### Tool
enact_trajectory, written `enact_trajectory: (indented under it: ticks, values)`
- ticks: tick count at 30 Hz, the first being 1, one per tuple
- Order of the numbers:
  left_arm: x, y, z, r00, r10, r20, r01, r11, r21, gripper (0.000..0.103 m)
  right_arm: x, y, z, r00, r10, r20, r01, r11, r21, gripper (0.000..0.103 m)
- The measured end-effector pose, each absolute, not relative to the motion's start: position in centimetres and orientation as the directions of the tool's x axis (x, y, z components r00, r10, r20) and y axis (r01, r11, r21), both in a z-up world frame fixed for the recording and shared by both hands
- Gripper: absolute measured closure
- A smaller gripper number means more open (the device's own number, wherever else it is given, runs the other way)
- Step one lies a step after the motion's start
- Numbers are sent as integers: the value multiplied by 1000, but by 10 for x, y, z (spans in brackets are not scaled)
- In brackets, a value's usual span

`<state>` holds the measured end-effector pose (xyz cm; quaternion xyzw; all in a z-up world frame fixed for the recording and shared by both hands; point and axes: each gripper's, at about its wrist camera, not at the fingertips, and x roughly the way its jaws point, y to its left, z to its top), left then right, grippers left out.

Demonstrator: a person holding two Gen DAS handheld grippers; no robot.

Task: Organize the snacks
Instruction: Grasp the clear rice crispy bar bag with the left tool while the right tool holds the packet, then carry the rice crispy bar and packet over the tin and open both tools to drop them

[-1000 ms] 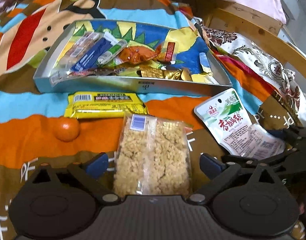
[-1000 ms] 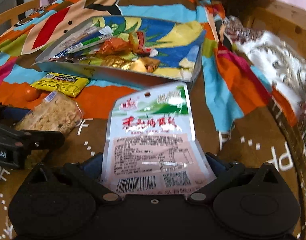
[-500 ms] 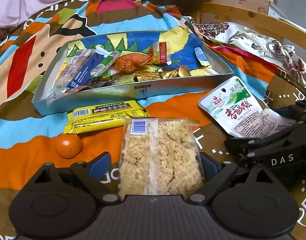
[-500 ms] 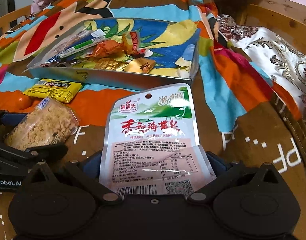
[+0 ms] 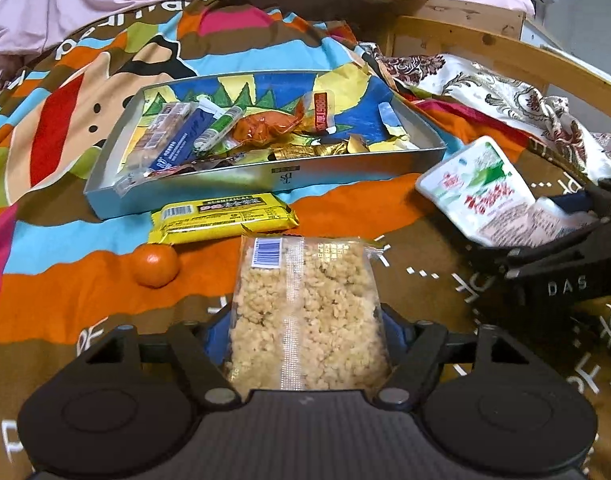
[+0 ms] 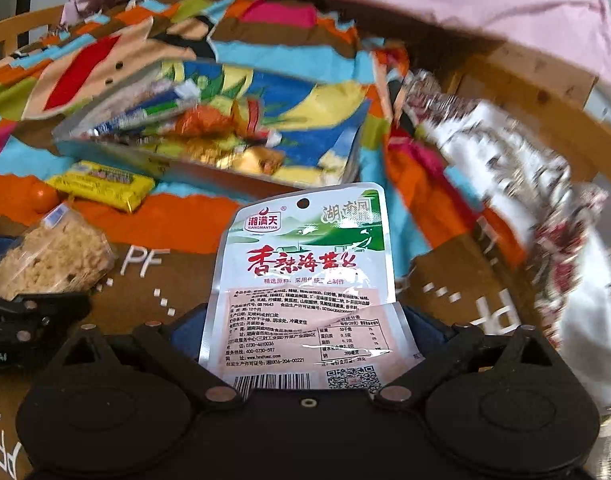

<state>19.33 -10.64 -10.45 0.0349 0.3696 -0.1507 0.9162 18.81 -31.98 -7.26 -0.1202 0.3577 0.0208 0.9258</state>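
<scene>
Risk in the left wrist view centres on the left gripper (image 5: 307, 330), whose jaws have just been closing and now press both sides of the rice cake pack (image 5: 305, 312); the clear wrapper already bows between the blue pads (image 5: 393, 326), so a harder squeeze could crumble the contents, while a looser hold could let the slick film slide out on the way to the tray (image 5: 265, 180). The pack's far end still rests on the blanket (image 5: 85, 280), just short of the yellow bar (image 5: 223, 216), and a low carry could drag it into that bar or catch the tray's near wall. Count in this view: one rice cake pack, one yellow bar, one orange (image 5: 155, 265), one tray holding a loose heap of roughly eight to ten wrapped pieces, too overlapped to number exactly. Right wrist view: the right gripper (image 6: 307, 334) is clamped on the lower part of the seaweed pouch (image 6: 307, 276), which stands lifted clear of the blanket and creases at the grip; the flat foil could pivot or slip if swung fast, and the background blur suggests a quick move. The two grippers work near each other, so a crossing path to the tray could knock them together. Count here: one pouch, one tray, one bar, one orange (image 6: 45, 196), one rice cake pack.
</scene>
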Motion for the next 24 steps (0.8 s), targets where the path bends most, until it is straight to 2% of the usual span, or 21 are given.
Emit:
enact_trajectory:
  ticks: [11, 24]
  values:
    - [166, -84, -74, 751, -250, -612, 238, 966, -102, 27, 155, -314, -38, 873, -63, -483, -100, 948, -304, 4]
    - [200, -97, -17, 825, -263, -501, 252, 963, -92, 27, 187, -311, -19, 940, -47, -339, -32, 974, -223, 4]
